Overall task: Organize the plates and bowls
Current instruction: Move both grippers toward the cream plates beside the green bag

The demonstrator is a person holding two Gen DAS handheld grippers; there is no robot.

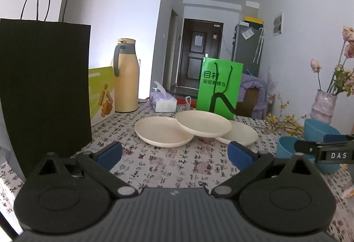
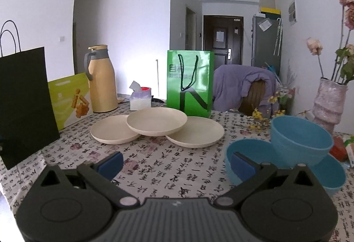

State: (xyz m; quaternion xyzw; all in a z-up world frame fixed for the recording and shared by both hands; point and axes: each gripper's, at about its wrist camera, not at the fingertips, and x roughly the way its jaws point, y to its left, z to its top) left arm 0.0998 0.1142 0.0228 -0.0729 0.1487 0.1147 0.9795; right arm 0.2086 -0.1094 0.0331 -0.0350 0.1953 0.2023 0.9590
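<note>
Three cream plates lie on the patterned tablecloth: a left plate (image 1: 161, 131) (image 2: 110, 130), a right plate (image 1: 243, 134) (image 2: 197, 131), and a middle plate (image 1: 203, 123) (image 2: 157, 120) resting across both. Blue bowls (image 2: 298, 138) (image 1: 318, 129) cluster at the right, one propped on two lower ones (image 2: 247, 153). My left gripper (image 1: 174, 154) hovers open in front of the plates, nothing between its fingers. My right gripper (image 2: 176, 163) is open too, its right finger (image 2: 243, 164) in front of the nearest bowl. The right gripper's tip (image 1: 327, 149) shows at the left wrist view's right edge.
A tall black paper bag (image 1: 44, 78) stands close at the left. Behind the plates are a green bag (image 1: 218, 89), a yellow jug (image 1: 126, 78), a tissue pack (image 1: 162, 101) and a snack box (image 1: 101, 94). A vase with flowers (image 2: 329, 102) stands far right.
</note>
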